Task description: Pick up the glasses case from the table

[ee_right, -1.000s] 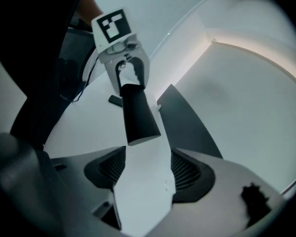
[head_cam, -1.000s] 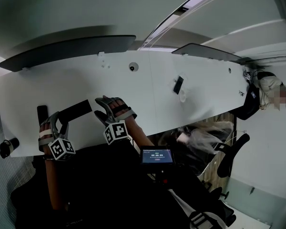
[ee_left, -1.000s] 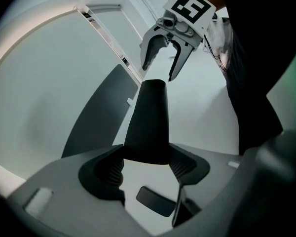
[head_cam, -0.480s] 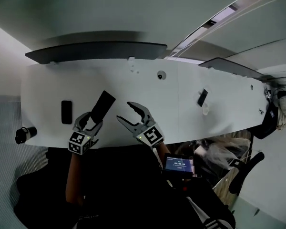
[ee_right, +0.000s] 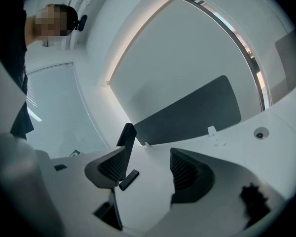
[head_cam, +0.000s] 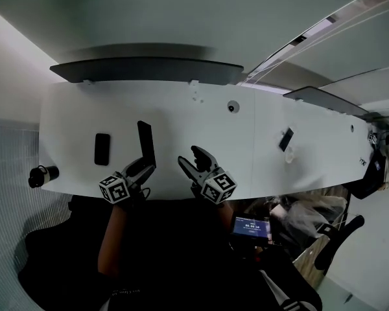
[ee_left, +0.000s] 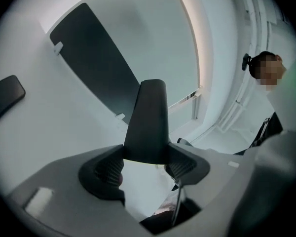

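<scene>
The glasses case (head_cam: pixel 146 143) is a long dark case, and my left gripper (head_cam: pixel 141 170) is shut on its near end over the white table (head_cam: pixel 181 118). In the left gripper view the case (ee_left: pixel 149 117) stands up between the two ribbed pads (ee_left: pixel 108 169), pointing away from me, with my left gripper (ee_left: pixel 145 166) clamped on its base. My right gripper (head_cam: pixel 189 159) hangs just right of it, open, nothing between its jaws. The right gripper view shows my right gripper (ee_right: pixel 145 166) with its pads wide apart, and the case (ee_right: pixel 127 134) rising behind its left pad (ee_right: pixel 111 164).
A flat black device (head_cam: pixel 102 149) lies left of the case, seen too as the black device (ee_right: pixel 129 179). Another dark device (head_cam: pixel 286 138) and a round port (head_cam: pixel 233 107) lie farther right. Dark divider panels (head_cam: pixel 146 70) line the far edge. A black cylinder (head_cam: pixel 39 173) sits at the table's left end.
The case, held throughout, has swung from lying across to pointing straight away. Both grippers have rolled over and shifted right. The right gripper stays open.
</scene>
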Demonstrator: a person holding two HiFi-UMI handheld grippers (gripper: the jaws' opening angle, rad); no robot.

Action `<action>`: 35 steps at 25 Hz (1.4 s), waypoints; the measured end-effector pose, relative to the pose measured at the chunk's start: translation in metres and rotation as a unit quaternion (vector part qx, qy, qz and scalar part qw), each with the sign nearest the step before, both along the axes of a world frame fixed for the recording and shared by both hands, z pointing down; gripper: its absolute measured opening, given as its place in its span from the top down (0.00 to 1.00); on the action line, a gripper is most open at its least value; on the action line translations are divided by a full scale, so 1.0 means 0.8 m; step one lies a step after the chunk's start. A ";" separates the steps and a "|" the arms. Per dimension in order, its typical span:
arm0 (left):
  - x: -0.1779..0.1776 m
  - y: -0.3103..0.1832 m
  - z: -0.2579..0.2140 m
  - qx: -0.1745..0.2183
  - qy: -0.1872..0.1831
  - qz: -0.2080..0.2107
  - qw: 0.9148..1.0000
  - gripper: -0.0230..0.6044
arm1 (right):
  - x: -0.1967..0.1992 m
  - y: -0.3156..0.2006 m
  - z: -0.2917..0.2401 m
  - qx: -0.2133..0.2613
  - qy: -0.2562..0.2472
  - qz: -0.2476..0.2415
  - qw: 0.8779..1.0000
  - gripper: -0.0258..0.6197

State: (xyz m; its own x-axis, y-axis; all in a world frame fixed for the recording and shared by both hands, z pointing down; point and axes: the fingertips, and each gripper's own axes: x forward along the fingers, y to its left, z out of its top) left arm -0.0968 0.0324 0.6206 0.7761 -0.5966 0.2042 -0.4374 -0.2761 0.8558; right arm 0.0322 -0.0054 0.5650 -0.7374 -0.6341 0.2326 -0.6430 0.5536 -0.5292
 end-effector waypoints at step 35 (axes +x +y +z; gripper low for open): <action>0.029 0.016 0.029 0.071 -0.253 0.064 0.963 0.50 | -0.085 -0.009 0.036 -0.177 -0.117 -0.038 0.977 0.73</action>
State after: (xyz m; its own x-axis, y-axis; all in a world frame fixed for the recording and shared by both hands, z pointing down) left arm -0.0736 0.0449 0.6436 0.6676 -0.5526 0.4990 -0.7432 -0.4543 0.4912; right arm -0.0361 -0.0123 0.5939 -0.8385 -0.4859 0.2466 -0.4459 0.3516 -0.8231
